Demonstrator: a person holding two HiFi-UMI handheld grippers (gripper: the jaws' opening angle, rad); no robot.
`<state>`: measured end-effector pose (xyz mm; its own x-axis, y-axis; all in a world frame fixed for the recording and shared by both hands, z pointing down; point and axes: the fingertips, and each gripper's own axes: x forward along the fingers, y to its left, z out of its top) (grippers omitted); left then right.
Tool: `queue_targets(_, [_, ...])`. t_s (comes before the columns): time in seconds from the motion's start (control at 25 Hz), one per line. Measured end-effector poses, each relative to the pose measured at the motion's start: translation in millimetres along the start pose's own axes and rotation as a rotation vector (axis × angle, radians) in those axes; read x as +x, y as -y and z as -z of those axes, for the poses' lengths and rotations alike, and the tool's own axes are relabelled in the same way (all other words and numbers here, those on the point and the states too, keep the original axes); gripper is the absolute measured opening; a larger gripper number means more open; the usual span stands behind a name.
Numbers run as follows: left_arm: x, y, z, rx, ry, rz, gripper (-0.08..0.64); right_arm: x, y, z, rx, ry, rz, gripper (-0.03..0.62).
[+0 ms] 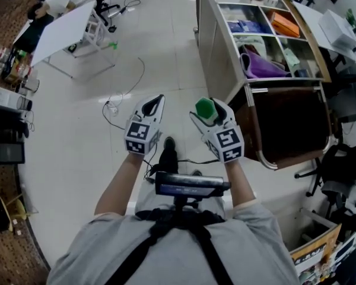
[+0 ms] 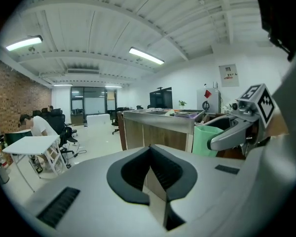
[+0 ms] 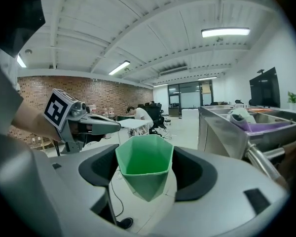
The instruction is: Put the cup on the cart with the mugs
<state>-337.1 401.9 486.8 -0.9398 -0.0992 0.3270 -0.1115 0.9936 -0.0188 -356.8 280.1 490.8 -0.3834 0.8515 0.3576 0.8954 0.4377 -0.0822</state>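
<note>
Closest up is the person's soft grey shirt (image 1: 107, 257) with black webbing straps (image 1: 172, 230) crossing it, plus a flat black box (image 1: 190, 186) mounted at the chest. Past that, both bare forearms reach out. Right tongs (image 1: 210, 114) are pinching a green faceted plastic cup (image 3: 144, 164) between their matte black pads. It's upright and up in the air, just left of the cart, not on it. Left tongs (image 1: 158, 101) have their ribbed black pads pressed together at the tips, nothing in them. Underneath is a glossy pale floor (image 1: 77, 159) with a thin black cable (image 1: 127, 94) snaking across. Further right stands the boxy metal-rimmed cart (image 1: 216, 52), its top split into compartments holding purple and orange stuff. Far left is a white folding table (image 1: 65, 22).
</note>
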Motion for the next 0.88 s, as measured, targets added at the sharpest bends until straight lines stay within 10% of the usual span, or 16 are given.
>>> queue_targets(0.88, [163,-203,-73,0.012,0.038,0.141,0.002,225,86,-113,0.008,-0.015,0.111,0.347])
